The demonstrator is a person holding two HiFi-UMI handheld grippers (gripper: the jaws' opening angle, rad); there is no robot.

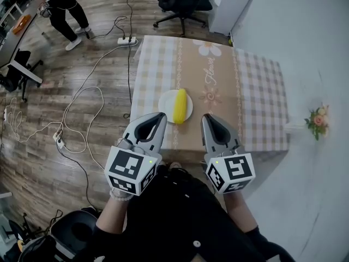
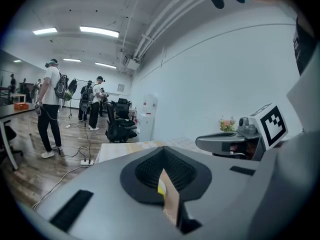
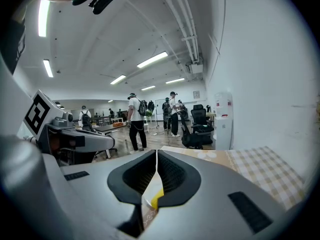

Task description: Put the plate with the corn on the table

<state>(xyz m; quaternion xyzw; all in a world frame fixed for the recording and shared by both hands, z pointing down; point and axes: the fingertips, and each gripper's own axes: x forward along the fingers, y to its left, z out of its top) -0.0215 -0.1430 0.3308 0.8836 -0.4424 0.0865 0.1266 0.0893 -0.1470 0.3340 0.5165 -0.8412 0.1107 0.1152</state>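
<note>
A white plate point(image 1: 166, 103) with a yellow corn cob point(image 1: 180, 106) lying on it rests on the table point(image 1: 256, 91), near the front edge on the brown strip of the checked cloth. Both grippers hover just in front of the table edge, short of the plate. My left gripper point(image 1: 159, 117) is to the plate's near left and my right gripper point(image 1: 208, 117) to its near right. Both are shut and hold nothing. In the left gripper view a sliver of corn point(image 2: 161, 187) shows below the closed jaws, and likewise a sliver of corn point(image 3: 156, 200) in the right gripper view.
Cables and a power strip point(image 1: 128, 40) lie on the wooden floor left of the table. A black office chair point(image 1: 182, 1) and a white unit point(image 1: 233, 4) stand beyond it. A person point(image 1: 62, 4) stands at far left. Small flowers point(image 1: 317, 119) are at right.
</note>
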